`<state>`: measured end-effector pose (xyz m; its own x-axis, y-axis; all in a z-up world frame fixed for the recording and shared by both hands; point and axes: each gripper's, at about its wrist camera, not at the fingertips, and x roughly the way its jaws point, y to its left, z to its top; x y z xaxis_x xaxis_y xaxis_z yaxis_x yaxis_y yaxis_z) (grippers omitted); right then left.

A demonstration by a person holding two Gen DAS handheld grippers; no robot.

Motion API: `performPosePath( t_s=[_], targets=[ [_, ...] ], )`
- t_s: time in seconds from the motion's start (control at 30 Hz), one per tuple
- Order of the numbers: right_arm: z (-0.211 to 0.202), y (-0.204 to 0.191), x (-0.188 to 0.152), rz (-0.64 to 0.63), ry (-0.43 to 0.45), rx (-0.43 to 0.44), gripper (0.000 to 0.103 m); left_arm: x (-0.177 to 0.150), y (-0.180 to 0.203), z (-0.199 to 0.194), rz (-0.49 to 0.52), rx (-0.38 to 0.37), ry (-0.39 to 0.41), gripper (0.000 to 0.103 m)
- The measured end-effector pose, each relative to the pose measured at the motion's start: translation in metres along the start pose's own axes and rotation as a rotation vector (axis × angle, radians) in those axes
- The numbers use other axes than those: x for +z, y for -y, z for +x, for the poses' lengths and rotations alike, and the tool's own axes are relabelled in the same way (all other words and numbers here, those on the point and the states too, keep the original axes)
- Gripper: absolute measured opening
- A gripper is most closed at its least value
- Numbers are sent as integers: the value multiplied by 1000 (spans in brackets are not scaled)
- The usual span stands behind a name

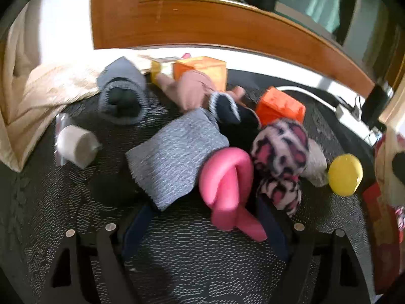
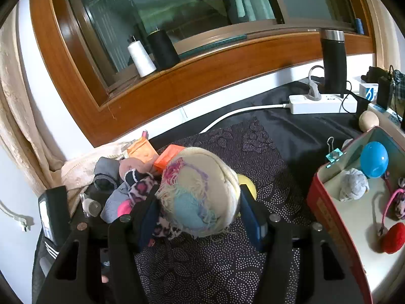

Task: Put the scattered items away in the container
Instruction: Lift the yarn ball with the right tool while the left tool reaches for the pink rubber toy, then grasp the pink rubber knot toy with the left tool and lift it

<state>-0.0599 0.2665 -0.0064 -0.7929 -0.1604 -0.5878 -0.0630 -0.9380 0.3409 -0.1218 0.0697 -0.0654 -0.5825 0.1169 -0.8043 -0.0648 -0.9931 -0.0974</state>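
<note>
Right gripper (image 2: 200,212) is clamped on a cream fuzzy pouch (image 2: 200,190) with pink, lilac and blue patches, held just above the dotted black mat (image 2: 215,266) that covers the tabletop. Its blue-padded fingers (image 2: 250,217) press the pouch from both sides. A yellow ball (image 2: 249,185) peeks out just behind the pouch.

Left gripper (image 1: 202,217) has its jaws spread wide, with nothing pinched. A knotted pink tube (image 1: 227,187) lies between the fingers, its tail reaching toward the right finger; whether a pad touches it I cannot tell, as the left view is blurred. Touching the tube on the left is a grey knit cloth (image 1: 174,159), and on its right a pink-and-black leopard cloth (image 1: 281,162). The ball (image 1: 344,173) sits beside that, apart from the tube. Farther back lie a grey sock ball (image 1: 121,96), a white roll (image 1: 76,149), a mauve cloth (image 1: 195,88) and two orange boxes (image 1: 281,106).

At the right edge of the tabletop stands the container (image 2: 336,217), a red-walled box with a pale floor. Inside it are a blue ball (image 2: 374,159), a grey sock ball (image 2: 353,184) and red earmuffs (image 2: 392,238). A teal clip (image 2: 334,155) sits on its far rim.
</note>
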Motion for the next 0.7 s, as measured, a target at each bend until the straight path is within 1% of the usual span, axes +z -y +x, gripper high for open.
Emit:
performPosePath(
  t_s=[0.07,0.1,0.13,0.17,0.2,0.23,0.3,0.47,0.7],
  targets=[
    [0,0,0,0,0,0,64,-1,3,2,10,28,8,80],
    [0,0,0,-1,2,0,64,-1,4,2,13,34,13,74],
    [-1,0,0,-2,5,-1,64,-1,4,1,17,39,17,66],
    [-1,0,0,-4,8,-2,64,-1,4,0,19,37,20,61],
    [-2,0,0,-6,12,-6,64,-1,3,-2,17,32,21,52],
    [-2,0,0,-7,15,-10,64,-1,2,-4,15,28,22,39],
    [-4,0,0,-5,25,-14,64,-3,-1,-9,5,21,26,36],
    [-9,0,2,-5,52,-18,64,-13,-11,-27,-20,-5,37,36],
    [-15,2,4,6,75,-12,64,-29,-22,-68,-40,-58,75,36]
  ],
)
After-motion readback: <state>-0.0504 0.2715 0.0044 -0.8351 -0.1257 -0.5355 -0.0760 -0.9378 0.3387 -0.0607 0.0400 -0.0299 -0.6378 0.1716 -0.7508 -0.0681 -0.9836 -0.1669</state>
